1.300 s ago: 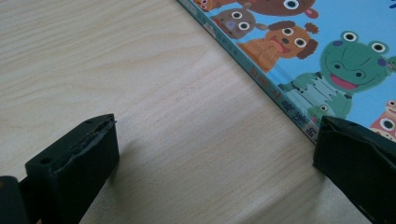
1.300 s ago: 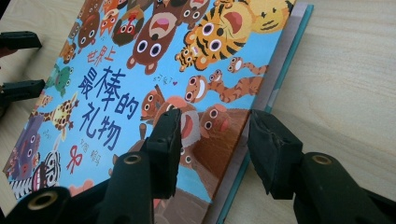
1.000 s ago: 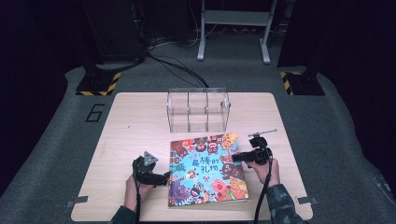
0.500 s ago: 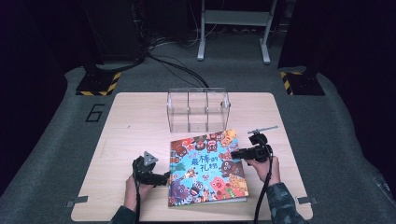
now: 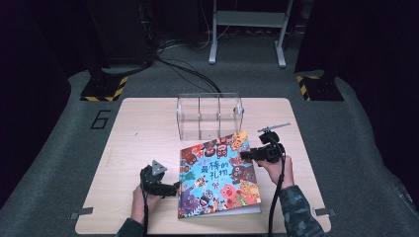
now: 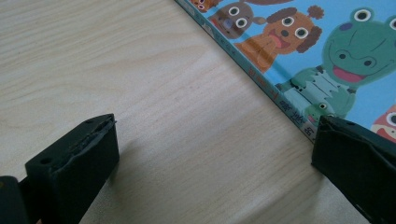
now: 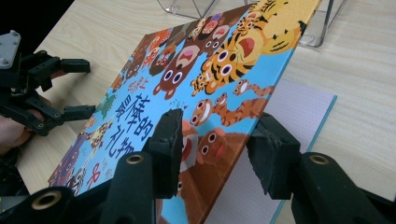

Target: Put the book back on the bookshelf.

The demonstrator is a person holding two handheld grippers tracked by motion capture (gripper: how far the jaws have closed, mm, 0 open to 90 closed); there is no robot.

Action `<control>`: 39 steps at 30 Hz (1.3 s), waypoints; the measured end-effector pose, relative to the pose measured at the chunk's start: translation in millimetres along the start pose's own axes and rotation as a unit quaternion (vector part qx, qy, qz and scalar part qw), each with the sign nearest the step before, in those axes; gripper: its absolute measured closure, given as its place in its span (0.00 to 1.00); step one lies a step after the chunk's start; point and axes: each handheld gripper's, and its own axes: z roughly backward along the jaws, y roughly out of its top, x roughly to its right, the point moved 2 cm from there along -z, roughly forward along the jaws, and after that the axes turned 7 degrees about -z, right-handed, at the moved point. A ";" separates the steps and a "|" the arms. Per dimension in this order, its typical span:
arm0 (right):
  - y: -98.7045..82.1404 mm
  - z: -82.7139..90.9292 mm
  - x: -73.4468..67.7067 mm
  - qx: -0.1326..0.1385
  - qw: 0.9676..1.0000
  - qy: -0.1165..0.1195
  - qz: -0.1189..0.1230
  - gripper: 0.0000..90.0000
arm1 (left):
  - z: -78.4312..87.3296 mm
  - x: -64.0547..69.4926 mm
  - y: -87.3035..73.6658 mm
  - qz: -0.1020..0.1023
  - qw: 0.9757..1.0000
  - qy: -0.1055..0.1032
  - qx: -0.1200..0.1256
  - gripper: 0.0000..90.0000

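My right hand-held gripper, clamped on the front cover's edge, has lifted it since a second ago, baring the pale dotted page beneath, so the picture book on the wooden surface starts opening. My left hand-held gripper waits wide open at the spine. The cover is stiff, glossy, flat; the clear box stands behind.

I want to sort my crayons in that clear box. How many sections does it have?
3. The clear box has a left section, a middle section and a right section, side by side behind the book.
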 end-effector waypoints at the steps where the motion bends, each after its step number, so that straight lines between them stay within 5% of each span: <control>1: 1.5 -0.8 -0.8 -0.002 1.000 0.000 0.002 0.62 | -0.1 0.1 0.0 0.001 1.000 0.000 0.001 0.00; 10: 12.7 -11.4 -4.1 -0.006 1.000 0.007 0.002 0.61 | -0.7 0.4 -0.3 0.001 1.000 0.003 0.006 0.00; 21: 11.0 -17.2 1.9 -0.007 1.000 0.003 0.003 0.61 | 1.2 1.9 0.9 0.052 0.997 -0.029 0.046 0.00; 25: 9.5 -17.6 3.6 -0.009 1.000 0.008 -0.008 0.61 | -2.6 5.4 4.3 0.045 0.998 -0.031 0.041 0.00; 39: 20.2 -24.0 -7.5 -0.018 0.999 0.017 0.021 0.55 | -3.7 4.3 4.1 0.047 0.998 -0.034 0.040 0.00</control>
